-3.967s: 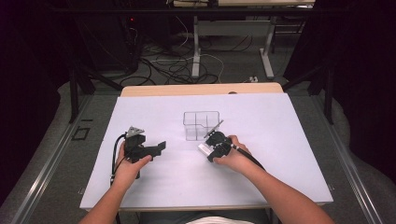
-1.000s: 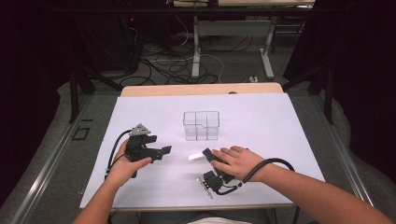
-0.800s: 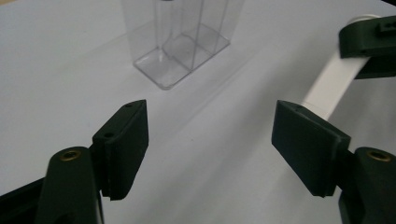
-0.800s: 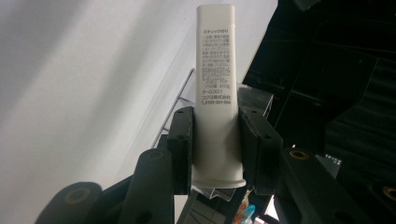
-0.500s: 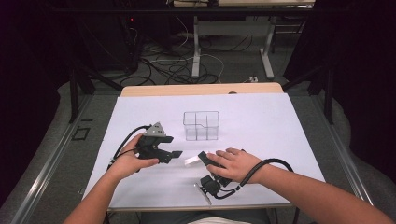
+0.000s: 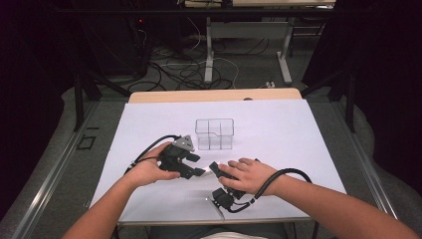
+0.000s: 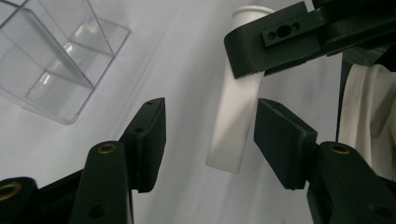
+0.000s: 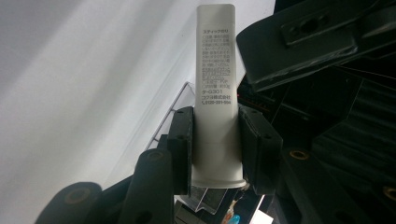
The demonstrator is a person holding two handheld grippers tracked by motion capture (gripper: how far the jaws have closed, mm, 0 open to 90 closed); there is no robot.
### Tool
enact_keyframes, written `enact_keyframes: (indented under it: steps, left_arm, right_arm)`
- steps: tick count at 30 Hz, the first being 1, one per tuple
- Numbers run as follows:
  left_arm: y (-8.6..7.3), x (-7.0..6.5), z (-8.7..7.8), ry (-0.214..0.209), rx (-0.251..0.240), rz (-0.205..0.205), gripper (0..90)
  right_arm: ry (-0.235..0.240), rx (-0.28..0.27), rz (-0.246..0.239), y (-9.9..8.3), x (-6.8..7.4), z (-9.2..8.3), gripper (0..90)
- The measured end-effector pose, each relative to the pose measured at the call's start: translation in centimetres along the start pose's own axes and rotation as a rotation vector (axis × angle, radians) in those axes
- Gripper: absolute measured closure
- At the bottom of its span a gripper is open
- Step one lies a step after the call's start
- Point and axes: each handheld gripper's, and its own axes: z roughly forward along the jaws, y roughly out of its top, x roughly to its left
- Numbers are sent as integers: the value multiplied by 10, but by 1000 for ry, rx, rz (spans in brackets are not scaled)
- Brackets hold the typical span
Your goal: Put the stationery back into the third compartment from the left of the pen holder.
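- The right gripper (image 8: 215, 140) is clamped on a white glue stick tube (image 8: 215, 93), its two pads pressing the tube's sides near the flanged end, with the printed length standing out beyond the jaws.
- The left gripper (image 7: 210, 135) has just been closing its jaws; the tube's free end (image 7: 233, 121) lies between them, nearer the right-hand pad, and neither pad presses on it yet.
- In the high view the two grippers meet over the white worktop (image 6: 298, 129) near its front edge, left gripper (image 6: 191, 167) and right hand (image 6: 249, 174) almost touching, with the tube (image 6: 201, 171) bridging them.
- A clear divided organiser box (image 6: 214, 133) stands toward the middle of the worktop, just behind the grippers.
- The tube looks light, stiff and smooth-walled plastic, so it should not crush, though it may slide or swivel in flat pads.
- The best hold for the left gripper seems to be square across the round body, well in from the end, pads centred.
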Motion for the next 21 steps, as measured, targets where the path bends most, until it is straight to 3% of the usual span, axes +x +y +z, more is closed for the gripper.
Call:
enact_keyframes:
  steps: [8,9,21]
  left_arm:
    - [9,-5,10,-43,66,35,534]
    - [9,-6,12,-28,69,41,540]
    - [15,-9,23,-56,157,105,683]
  right_arm:
    - [1,-9,-16,1,0,0,673]
    - [1,-9,-18,1,0,0,673]
    - [2,-19,-32,3,2,0,672]
